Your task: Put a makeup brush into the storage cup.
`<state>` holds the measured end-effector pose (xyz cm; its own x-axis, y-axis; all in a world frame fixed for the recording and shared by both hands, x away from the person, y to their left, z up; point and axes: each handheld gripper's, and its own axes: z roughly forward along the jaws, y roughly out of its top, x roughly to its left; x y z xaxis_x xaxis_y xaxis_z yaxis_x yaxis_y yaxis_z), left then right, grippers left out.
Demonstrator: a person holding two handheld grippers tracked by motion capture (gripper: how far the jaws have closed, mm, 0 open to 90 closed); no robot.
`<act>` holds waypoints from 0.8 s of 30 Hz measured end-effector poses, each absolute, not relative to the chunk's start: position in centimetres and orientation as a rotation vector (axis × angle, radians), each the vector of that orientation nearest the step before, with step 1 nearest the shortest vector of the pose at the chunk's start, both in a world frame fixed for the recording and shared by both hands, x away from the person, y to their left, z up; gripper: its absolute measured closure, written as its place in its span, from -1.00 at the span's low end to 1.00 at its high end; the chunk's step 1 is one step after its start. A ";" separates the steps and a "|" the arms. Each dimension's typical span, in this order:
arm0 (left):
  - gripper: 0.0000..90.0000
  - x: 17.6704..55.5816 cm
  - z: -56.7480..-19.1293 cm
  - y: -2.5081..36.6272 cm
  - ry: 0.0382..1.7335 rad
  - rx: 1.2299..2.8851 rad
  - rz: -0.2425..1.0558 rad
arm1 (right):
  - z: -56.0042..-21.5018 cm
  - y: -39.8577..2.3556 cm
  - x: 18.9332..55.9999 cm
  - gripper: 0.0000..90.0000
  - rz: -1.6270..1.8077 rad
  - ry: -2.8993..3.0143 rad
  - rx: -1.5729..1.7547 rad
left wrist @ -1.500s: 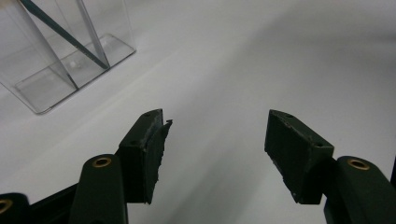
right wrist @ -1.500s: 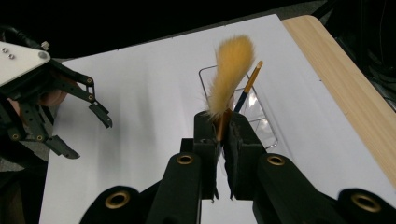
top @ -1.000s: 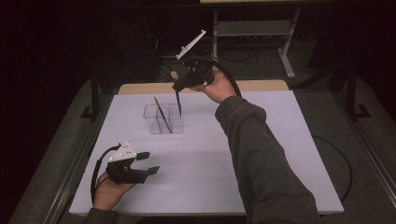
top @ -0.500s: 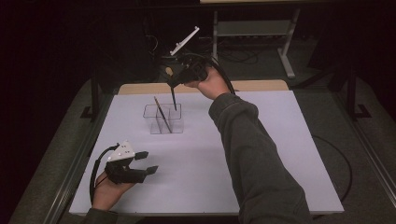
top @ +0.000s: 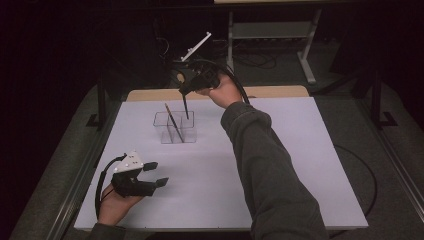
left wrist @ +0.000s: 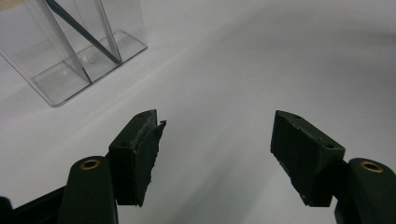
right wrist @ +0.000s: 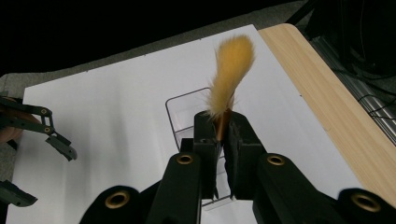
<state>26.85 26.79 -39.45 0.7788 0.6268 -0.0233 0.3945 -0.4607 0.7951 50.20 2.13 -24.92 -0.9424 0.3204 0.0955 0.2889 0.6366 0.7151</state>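
Right tongs [right wrist: 223, 128] pinch a light, stiff brush [right wrist: 231, 74] at the ferrule, bristles soft, above the far box [top: 175, 127]. Left tongs [left wrist: 215, 144] gape empty, near left.

My left hand-held gripper [left wrist: 217, 154]: jaws just been opening, nothing between. Clear box [left wrist: 77, 46] upper left on white table [left wrist: 261, 60], dark stick [left wrist: 84, 31] leaning inside.
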 end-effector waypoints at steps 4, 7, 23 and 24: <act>-0.29 26.8 -39.5 26.8 0.761 2.113 0.344 | -25.0 2.1 50.3 0.83 1.210 2.798 0.541; -0.29 26.8 -39.4 26.9 0.765 2.113 0.342 | -25.1 2.1 50.3 0.83 1.204 2.798 0.546; -0.31 26.8 -39.5 26.9 0.762 2.115 0.344 | -26.0 2.5 50.7 0.83 1.189 2.809 0.586; -0.31 26.8 -39.4 26.9 0.762 2.115 0.344 | -26.1 2.6 50.8 0.83 1.190 2.808 0.583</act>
<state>26.83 26.90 -39.43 0.7773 0.6287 -0.0238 0.3979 -0.4619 0.7927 50.80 2.55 -26.07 -0.9287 0.3540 0.1106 0.3257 0.6358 0.6997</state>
